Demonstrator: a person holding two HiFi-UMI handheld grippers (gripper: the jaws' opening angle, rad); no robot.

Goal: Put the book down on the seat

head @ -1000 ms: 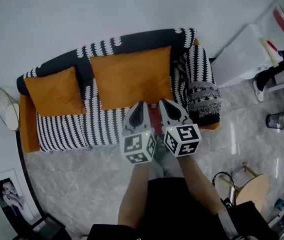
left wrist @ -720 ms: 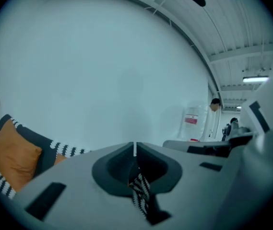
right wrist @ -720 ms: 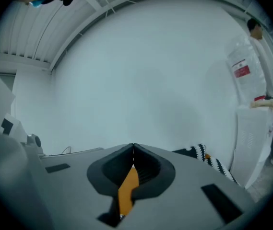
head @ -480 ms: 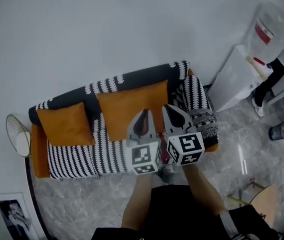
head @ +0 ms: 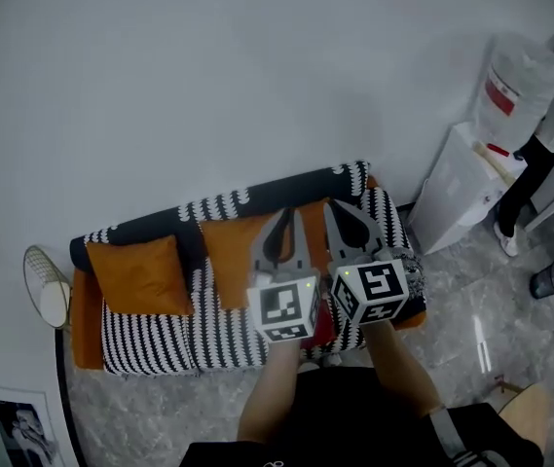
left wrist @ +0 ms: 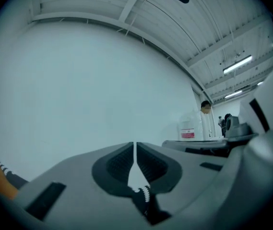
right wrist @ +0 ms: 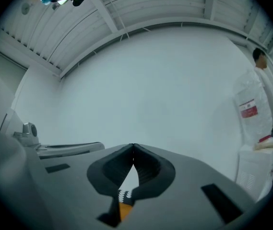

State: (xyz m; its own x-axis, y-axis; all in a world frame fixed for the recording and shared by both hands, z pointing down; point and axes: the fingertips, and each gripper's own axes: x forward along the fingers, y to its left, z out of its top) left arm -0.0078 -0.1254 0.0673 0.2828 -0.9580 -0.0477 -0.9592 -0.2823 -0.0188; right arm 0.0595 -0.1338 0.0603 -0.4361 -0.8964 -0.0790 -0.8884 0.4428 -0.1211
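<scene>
A sofa (head: 150, 334) with a black-and-white patterned cover and two orange cushions (head: 140, 272) stands against the white wall. My left gripper (head: 283, 213) and right gripper (head: 334, 204) hang side by side in front of its right half, both shut and empty. Just below their marker cubes a small red patch (head: 324, 329) lies on the seat; it looks like the book, mostly hidden by the cubes. In the left gripper view the shut left gripper (left wrist: 134, 145) points at bare wall. The right gripper (right wrist: 133, 147) does the same in its own view.
A white water dispenser (head: 457, 188) with a wrapped bottle (head: 515, 86) stands right of the sofa, a person (head: 525, 173) beside it. A round wire fan (head: 45, 287) sits at the sofa's left end. A framed picture (head: 9, 426) leans at lower left. The floor is grey marble.
Both grippers have lifted up and away from the seat, still shut. The head view has pulled back, so the sofa looks smaller and lower in the picture.
</scene>
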